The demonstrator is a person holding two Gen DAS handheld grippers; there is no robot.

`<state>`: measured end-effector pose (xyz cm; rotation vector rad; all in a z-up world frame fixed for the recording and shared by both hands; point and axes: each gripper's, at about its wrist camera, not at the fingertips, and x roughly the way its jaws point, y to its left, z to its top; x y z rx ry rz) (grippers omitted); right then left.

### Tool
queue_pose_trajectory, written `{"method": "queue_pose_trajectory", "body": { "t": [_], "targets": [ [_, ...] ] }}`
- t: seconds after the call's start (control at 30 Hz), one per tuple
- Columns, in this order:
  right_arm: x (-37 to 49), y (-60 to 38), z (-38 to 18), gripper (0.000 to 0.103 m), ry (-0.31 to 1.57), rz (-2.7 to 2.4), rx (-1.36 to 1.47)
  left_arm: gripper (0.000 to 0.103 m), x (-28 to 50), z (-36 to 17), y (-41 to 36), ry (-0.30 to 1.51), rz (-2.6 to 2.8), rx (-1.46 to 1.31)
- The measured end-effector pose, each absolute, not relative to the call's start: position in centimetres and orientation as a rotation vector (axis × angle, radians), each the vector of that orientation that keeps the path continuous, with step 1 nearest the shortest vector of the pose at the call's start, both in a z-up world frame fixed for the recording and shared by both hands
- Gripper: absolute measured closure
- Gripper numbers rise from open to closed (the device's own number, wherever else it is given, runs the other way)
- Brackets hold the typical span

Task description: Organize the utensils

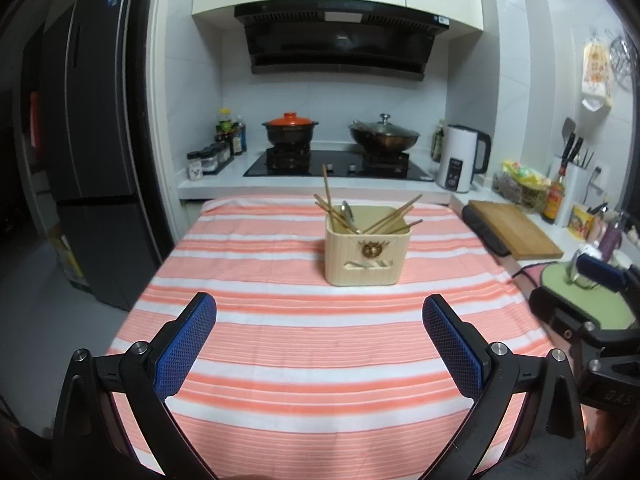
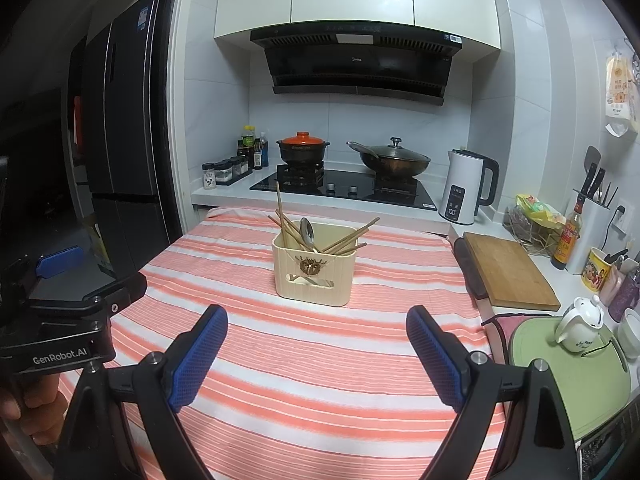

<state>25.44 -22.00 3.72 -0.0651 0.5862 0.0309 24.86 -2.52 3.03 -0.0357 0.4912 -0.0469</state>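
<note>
A cream utensil holder (image 1: 367,254) stands on the striped tablecloth (image 1: 280,340), also seen in the right wrist view (image 2: 314,274). Several wooden chopsticks (image 1: 394,216) and a metal spoon (image 1: 348,216) stick out of it; they also show in the right wrist view, chopsticks (image 2: 344,242) and spoon (image 2: 307,232). My left gripper (image 1: 319,312) is open and empty, well short of the holder. My right gripper (image 2: 317,322) is open and empty, a little short of the holder. The left gripper's body shows at the left edge of the right wrist view (image 2: 72,312).
Behind the table is a hob with an orange-lidded pot (image 2: 303,148) and a wok (image 2: 394,160). A white kettle (image 2: 466,186), a wooden cutting board (image 2: 508,270), a green mat with a teapot (image 2: 580,326), bottles and cups line the right counter. A dark fridge (image 1: 92,140) stands left.
</note>
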Motion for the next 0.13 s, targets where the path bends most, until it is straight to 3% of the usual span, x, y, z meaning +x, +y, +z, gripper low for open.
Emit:
{"method": "queue_pose_trajectory", "body": {
  "t": [0.13],
  "targets": [
    [25.62, -22.05, 3.62, 0.010, 0.591, 0.032, -0.064, 0.000, 24.89, 2.96, -2.45, 0.480, -0.035, -0.036]
  ]
}}
